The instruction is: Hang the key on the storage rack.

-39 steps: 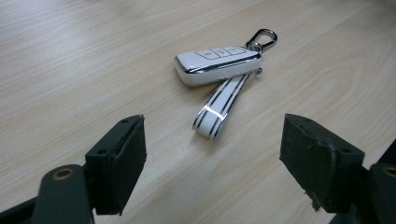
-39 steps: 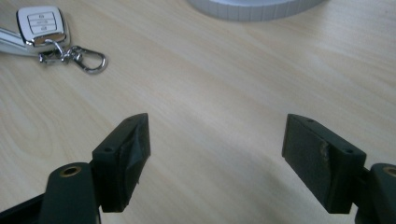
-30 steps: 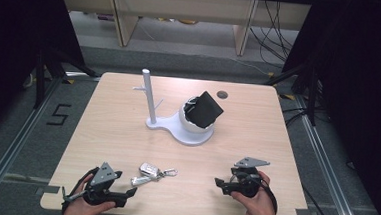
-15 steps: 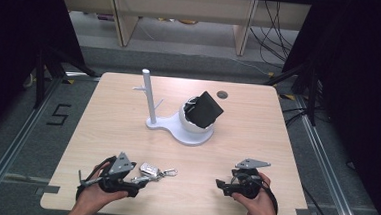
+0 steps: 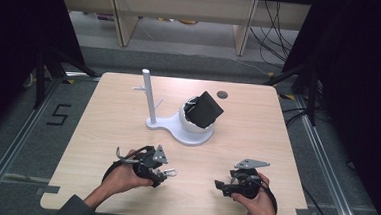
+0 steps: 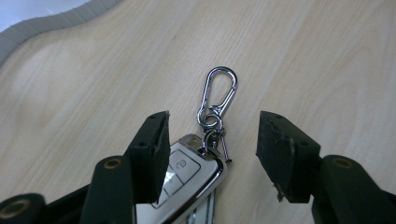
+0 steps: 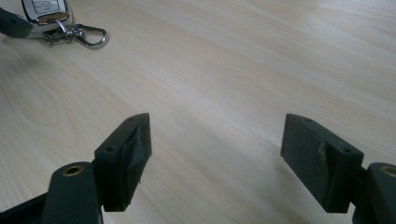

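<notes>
A silver car key fob (image 6: 187, 179) with a ring and a carabiner clip (image 6: 220, 91) lies flat on the wooden table (image 5: 257, 136). My left gripper (image 6: 212, 140) is low over it with a jaw on either side. Its jaws have just been closing; the left jaw reaches the fob's edge and the right one stands clear, so no grip shows. In the high view the left gripper (image 5: 162, 173) covers the fob, and the clip (image 5: 171, 173) sticks out to its right. My right gripper (image 5: 221, 185) rests open at the front right, with bare table between its jaws (image 7: 217, 149); the fob (image 7: 46, 10) lies far off.
A white stand (image 5: 189, 132) sits mid-table with an upright post (image 5: 148, 97) and a bowl holding a black object (image 5: 206, 109). A small dark disc (image 5: 222, 94) lies near the far edge. Dark floor and shelving surround the table.
My left gripper has moved right along the front of the table onto the key fob, and its jaws have narrowed around it. The right gripper has stayed put.
</notes>
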### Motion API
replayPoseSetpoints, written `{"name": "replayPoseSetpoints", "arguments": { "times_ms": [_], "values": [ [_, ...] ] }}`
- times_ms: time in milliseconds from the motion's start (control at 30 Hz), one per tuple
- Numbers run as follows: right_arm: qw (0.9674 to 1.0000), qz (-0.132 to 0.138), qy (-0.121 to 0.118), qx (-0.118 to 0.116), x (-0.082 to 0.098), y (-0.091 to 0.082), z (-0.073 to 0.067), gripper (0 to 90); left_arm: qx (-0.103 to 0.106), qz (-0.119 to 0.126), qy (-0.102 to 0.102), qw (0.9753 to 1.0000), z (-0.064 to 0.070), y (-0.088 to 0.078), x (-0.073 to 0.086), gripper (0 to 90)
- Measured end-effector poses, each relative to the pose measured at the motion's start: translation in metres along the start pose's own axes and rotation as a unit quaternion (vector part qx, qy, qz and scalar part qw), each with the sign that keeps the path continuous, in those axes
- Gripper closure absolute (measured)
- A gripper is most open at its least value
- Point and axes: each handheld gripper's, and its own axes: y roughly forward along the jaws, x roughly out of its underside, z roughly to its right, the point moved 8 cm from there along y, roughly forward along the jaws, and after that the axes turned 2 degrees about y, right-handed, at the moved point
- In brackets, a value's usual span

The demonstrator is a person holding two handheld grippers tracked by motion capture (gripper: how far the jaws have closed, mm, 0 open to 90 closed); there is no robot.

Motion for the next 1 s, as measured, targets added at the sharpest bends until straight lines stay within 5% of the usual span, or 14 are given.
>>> {"name": "replayPoseSetpoints", "arguments": {
  "times_ms": [100, 200, 433, 500, 667, 700, 733, 800, 1000],
  "values": [
    [0.9999, 0.015, -0.002, 0.001, -0.002, 0.003, 0.000, 25.7, 0.009, -0.026, 0.009, 0.9996, -0.001, 0.009, -0.001, 50.8],
    [1.0000, 0.002, -0.002, -0.001, 0.000, 0.001, 0.000, 25.8, 0.017, -0.056, 0.019, 0.9981, -0.002, 0.016, -0.001, 54.1],
    [0.9999, 0.003, 0.016, -0.004, 0.000, 0.000, -0.002, 25.8, 0.020, -0.082, 0.035, 0.9958, -0.004, 0.023, -0.007, 60.3],
    [1.0000, 0.003, 0.001, -0.006, -0.001, 0.000, 0.000, 25.9, 0.026, -0.087, 0.032, 0.9954, -0.002, 0.025, -0.008, 61.8],
    [0.9999, 0.007, 0.010, -0.011, -0.001, 0.001, -0.003, 25.9, 0.031, -0.111, 0.032, 0.9928, -0.001, 0.026, -0.010, 66.3],
    [0.9999, 0.005, 0.005, -0.009, -0.001, 0.001, -0.002, 25.9, 0.033, -0.117, 0.030, 0.9921, -0.001, 0.026, -0.011, 66.9],
    [0.9995, -0.010, 0.025, -0.015, 0.001, 0.000, -0.006, 25.9, 0.036, -0.123, 0.029, 0.9914, -0.001, 0.026, -0.012, 68.0],
    [0.9999, -0.001, 0.004, -0.014, -0.001, 0.001, -0.003, 25.9, 0.039, -0.136, 0.033, 0.9894, -0.001, 0.027, -0.014, 70.0],
    [0.9999, 0.001, 0.006, -0.014, -0.001, 0.001, -0.004, 26.0, 0.047, -0.174, 0.039, 0.9828, 0.000, 0.029, -0.017, 68.4]
  ]
}}
